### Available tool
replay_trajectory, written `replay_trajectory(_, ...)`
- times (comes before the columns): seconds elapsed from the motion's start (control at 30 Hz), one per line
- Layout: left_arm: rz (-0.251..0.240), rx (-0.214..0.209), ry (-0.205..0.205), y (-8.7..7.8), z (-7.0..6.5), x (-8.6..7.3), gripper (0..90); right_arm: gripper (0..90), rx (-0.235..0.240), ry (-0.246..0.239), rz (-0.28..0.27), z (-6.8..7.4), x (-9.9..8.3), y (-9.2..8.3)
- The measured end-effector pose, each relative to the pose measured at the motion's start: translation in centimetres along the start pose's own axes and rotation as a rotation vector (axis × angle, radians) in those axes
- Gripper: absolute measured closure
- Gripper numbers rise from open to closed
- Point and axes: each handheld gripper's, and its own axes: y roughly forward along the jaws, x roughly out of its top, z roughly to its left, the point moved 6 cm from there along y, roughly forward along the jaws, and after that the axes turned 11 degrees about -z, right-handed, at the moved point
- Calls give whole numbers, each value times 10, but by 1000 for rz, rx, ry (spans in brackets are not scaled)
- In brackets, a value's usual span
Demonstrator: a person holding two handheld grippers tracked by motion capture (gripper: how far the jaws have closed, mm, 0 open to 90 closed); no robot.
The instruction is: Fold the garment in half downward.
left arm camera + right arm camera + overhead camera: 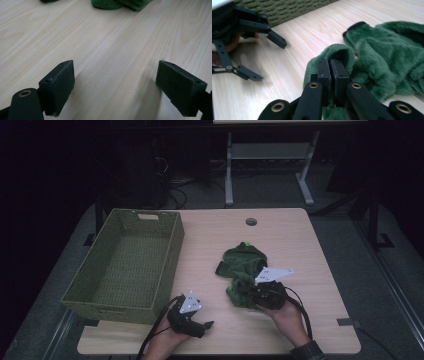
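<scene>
Right gripper (332, 68) pinches a fold of the fuzzy dark-green garment (387, 60); left gripper (115, 85) rests with its jaws spread wide over the pale wooden table (112, 40).

Pale wood-grain surface (120, 45): smooth, satin laminate look. Dark green plush cloth (387, 57): fuzzy, deep pile, matt. Olive woven basket (125, 265): coarse, ribbed weave, matt. Right black claw (333, 67): matt plastic, brass-coloured rivets. Left black claw (115, 85): finely textured matt pads.
</scene>
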Motion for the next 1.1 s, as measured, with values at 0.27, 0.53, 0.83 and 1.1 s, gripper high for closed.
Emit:
replay_trajectory(0.27, 3, -2, -2, 0, 0, 0, 147, 842, -47, 32, 31, -18, -15, -3)
replay_trajectory(0.53, 3, -3, -1, 0, 0, 0, 147, 827, -131, 39, 70, -34, -28, -15)
replay_trajectory(0.83, 1, -2, 4, 0, 0, 0, 148, 887, -108, 33, -28, -30, -5, -22)
replay_trajectory(1.1, 6, -4, -1, 0, 0, 0, 148, 898, -96, 33, 48, -37, -12, 10)
